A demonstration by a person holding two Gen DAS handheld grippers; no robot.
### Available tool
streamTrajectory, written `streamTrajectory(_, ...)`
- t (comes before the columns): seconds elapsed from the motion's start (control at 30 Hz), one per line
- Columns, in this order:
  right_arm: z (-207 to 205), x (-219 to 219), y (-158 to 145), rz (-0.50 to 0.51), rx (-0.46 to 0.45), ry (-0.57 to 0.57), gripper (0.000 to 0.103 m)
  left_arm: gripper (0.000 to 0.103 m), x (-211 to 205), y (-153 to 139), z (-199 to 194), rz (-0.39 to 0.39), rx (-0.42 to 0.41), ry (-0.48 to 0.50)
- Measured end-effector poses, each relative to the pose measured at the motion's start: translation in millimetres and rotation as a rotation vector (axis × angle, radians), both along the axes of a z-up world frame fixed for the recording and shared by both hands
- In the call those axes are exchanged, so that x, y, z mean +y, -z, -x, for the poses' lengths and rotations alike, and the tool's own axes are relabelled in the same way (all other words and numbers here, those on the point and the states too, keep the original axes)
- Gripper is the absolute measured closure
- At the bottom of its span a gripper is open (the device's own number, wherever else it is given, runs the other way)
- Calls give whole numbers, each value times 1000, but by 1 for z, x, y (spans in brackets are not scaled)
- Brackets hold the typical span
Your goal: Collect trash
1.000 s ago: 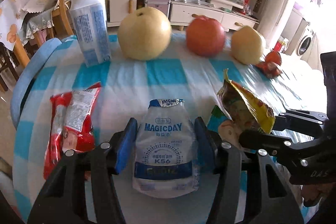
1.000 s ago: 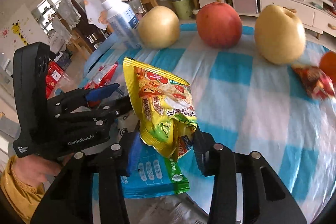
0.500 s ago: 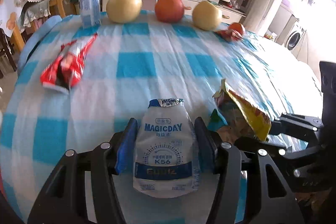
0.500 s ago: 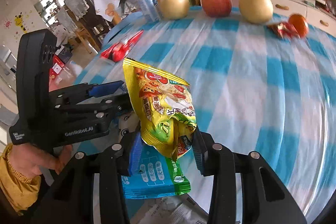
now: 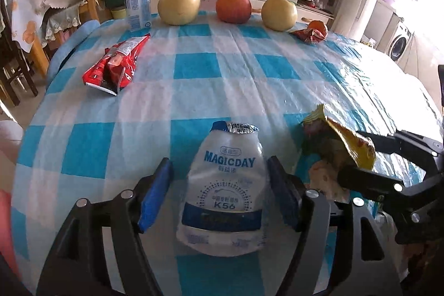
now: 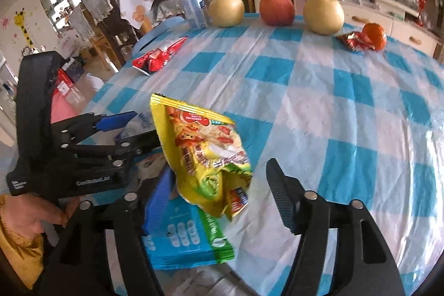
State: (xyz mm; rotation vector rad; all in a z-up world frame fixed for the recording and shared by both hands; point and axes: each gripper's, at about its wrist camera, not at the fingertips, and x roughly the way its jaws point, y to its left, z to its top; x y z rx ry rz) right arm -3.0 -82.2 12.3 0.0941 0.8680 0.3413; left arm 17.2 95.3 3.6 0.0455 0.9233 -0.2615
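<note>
Above the checked tablecloth (image 5: 222, 79), the left gripper (image 5: 219, 196) has just been opening, its jaws clear of the white pouch (image 5: 222, 199) between them; the right gripper (image 6: 219, 199), likewise just spread, flanks the yellow wrapper (image 6: 202, 157).

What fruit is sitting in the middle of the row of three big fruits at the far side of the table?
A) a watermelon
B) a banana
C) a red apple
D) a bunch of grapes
C: in the left wrist view a red apple sits between two yellow pears on the far side of the checked tablecloth.
</note>
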Motion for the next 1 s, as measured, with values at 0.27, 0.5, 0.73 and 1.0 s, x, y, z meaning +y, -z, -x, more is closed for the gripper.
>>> streamTrajectory(0.27, -4, 10, 0, 24, -20, -38, 35, 43, -2, 1, 5, -29, -31, -11)
streamTrajectory(0.5, -6, 11, 0, 67, -36, -21, 60, 44, 6, 0, 7, 32, -28, -8)
streamTrajectory(0.73, -3, 11, -3, 95, -76, 1, 69, 44, 15, -1, 8, 80, -25, -10)
streamTrajectory(1.0, -1, -6, -14, 22, -102, 72, 71, 44, 35, -9, 13, 122, -44, -30)
